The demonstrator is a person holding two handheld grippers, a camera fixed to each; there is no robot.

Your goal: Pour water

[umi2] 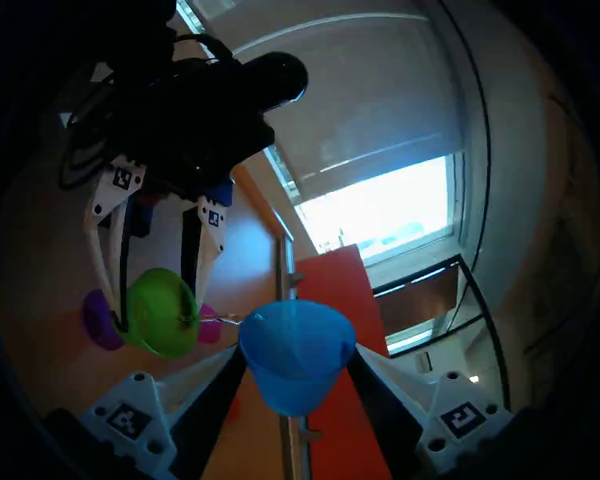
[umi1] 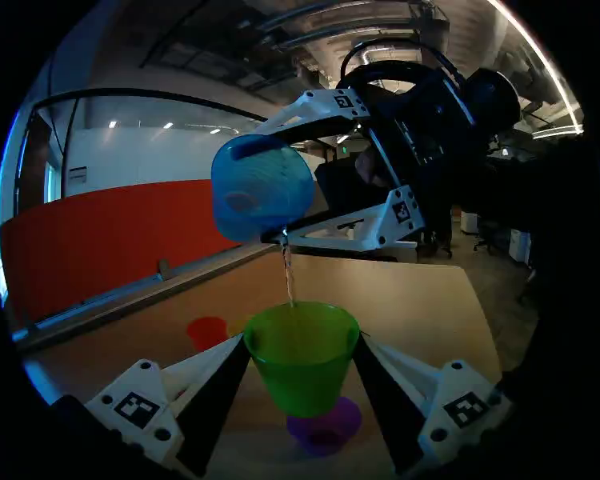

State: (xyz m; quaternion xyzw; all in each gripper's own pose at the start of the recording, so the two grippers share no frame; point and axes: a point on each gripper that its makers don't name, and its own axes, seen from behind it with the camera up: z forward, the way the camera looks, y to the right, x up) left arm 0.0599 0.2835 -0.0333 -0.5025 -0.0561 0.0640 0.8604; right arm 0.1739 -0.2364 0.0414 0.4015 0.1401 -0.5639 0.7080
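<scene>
Blue was the cup (umi2: 298, 352) that the right gripper (umi2: 298, 358) squeezed between its two fingers. It was tipped over on its side, so water (umi1: 287, 276) ran out of its rim in a thin stream. Right below that, the left gripper (umi1: 301, 346) held a green cup (umi1: 302, 368) tight between its own fingers, with the open top facing up to catch the water. The green cup seemed lifted off the table (umi1: 428, 304) and was held straight, I think so that nothing would spill. The blue cup hung above and a little ahead of the left gripper, close to the green cup's rim but not touching it, which helped the stream land inside. A purple cup (umi1: 326, 424) sat on the table under the left gripper, and a red cup (umi1: 207, 330) stood off to its left. The pouring looked well under way.
</scene>
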